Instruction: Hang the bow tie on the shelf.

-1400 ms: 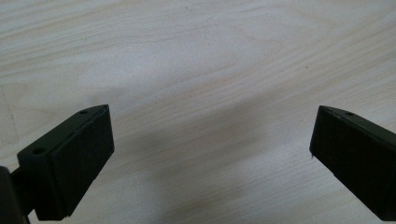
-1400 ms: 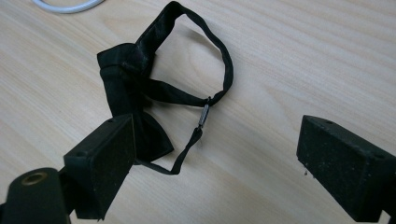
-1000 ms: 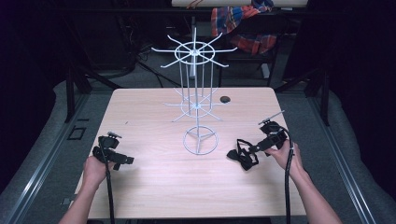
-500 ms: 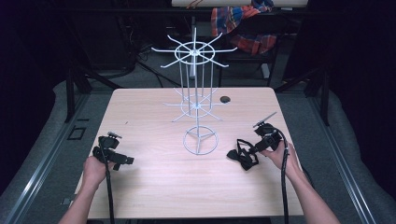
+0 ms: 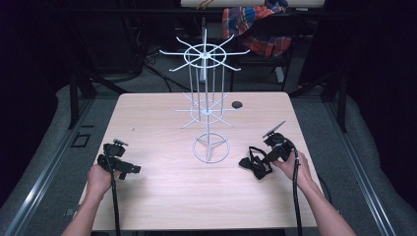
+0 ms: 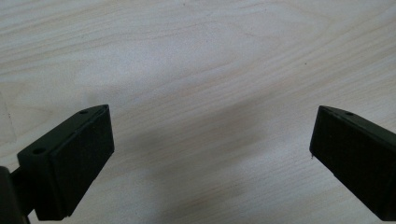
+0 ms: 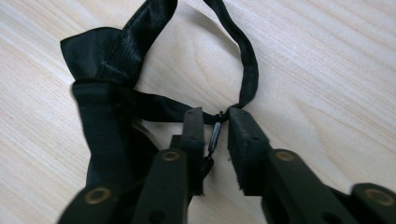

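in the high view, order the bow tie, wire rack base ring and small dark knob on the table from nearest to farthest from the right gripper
1. Bow tie, at the right gripper, by the table's right side.
2. Wire rack base ring, mid-table, to that gripper's left.
3. Small dark knob, near the far edge.

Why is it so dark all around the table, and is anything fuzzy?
High view: light falls on the wooden table while the room behind stays dark. Left gripper view: a soft grey shadow lies between the open fingers. Right gripper view: the bow tie has blurry left edges, and the near fingers are out of focus.
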Action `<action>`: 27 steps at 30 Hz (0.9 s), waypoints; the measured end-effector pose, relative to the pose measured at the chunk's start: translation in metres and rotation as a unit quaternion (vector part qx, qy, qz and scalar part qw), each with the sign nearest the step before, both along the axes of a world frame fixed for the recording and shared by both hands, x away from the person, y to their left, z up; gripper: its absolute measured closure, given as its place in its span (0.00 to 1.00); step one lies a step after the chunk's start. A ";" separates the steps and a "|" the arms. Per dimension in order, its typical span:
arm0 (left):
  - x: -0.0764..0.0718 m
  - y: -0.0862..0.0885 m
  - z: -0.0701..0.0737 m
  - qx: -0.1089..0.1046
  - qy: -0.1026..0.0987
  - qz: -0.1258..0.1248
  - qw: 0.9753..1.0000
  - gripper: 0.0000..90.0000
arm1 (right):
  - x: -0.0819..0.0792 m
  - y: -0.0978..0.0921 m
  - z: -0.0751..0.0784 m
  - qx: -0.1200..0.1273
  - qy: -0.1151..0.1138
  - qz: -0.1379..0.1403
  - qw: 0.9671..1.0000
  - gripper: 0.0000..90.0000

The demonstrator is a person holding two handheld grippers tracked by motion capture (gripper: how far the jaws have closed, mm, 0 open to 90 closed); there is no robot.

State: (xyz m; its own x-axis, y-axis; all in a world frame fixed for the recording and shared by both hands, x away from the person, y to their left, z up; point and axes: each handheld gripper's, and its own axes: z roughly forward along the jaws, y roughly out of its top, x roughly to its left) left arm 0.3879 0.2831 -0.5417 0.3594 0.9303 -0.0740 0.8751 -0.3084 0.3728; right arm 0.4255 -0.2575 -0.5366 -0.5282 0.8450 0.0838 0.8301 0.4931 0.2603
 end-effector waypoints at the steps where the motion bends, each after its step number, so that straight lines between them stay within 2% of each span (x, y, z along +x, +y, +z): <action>1: 0.000 0.000 0.000 0.000 0.000 0.000 1.000 0.00 | 0.000 0.000 0.000 0.000 0.000 0.000 1.000 0.87; 2: 0.000 0.000 0.000 0.000 -0.001 0.001 1.000 0.00 | 0.000 0.000 -0.001 0.005 -0.003 0.003 1.000 0.89; 5: 0.000 0.000 0.000 0.001 0.000 0.001 1.000 0.00 | 0.001 0.000 -0.003 -0.017 -0.001 0.012 1.000 0.95; 10: 0.000 0.001 0.000 0.000 0.000 0.001 1.000 0.00 | 0.000 0.001 -0.002 -0.019 -0.004 0.009 1.000 0.96; 11: 0.000 0.001 0.000 0.000 0.000 0.001 1.000 0.00 | -0.002 0.002 -0.003 -0.012 -0.018 -0.003 1.000 0.97; 13: 0.000 0.001 0.000 0.000 -0.001 0.001 1.000 0.00 | -0.001 0.001 0.000 -0.018 -0.014 0.006 1.000 0.97; 14: 0.000 0.001 0.000 0.000 -0.002 0.002 1.000 0.00 | -0.003 0.001 0.003 -0.003 -0.024 0.001 1.000 0.97; 18: 0.000 0.001 0.000 0.000 -0.002 0.002 1.000 0.00 | -0.004 0.000 0.012 -0.016 -0.039 0.008 0.999 0.97; 20: 0.000 0.001 0.000 0.000 -0.002 0.002 1.000 0.00 | -0.006 0.001 0.018 -0.007 -0.062 0.003 0.998 0.97; 21: 0.000 0.001 0.000 0.000 -0.002 0.002 1.000 0.00 | -0.006 0.000 0.021 -0.009 -0.063 0.009 0.998 0.97; 22: 0.000 0.001 0.000 0.000 -0.001 0.003 1.000 0.00 | -0.007 0.001 0.022 -0.015 -0.074 0.007 0.997 0.97; 24: 0.000 0.001 0.000 0.001 -0.001 0.003 1.000 0.00 | -0.008 0.001 0.024 -0.009 -0.080 0.007 0.997 0.97; 26: 0.000 0.001 0.000 0.001 -0.001 0.002 1.000 0.00 | -0.010 0.002 0.029 -0.011 -0.097 0.010 0.995 0.97; 27: 0.000 0.001 0.000 0.001 -0.001 0.002 1.000 0.00 | -0.011 0.003 0.030 -0.003 -0.101 0.007 0.995 0.97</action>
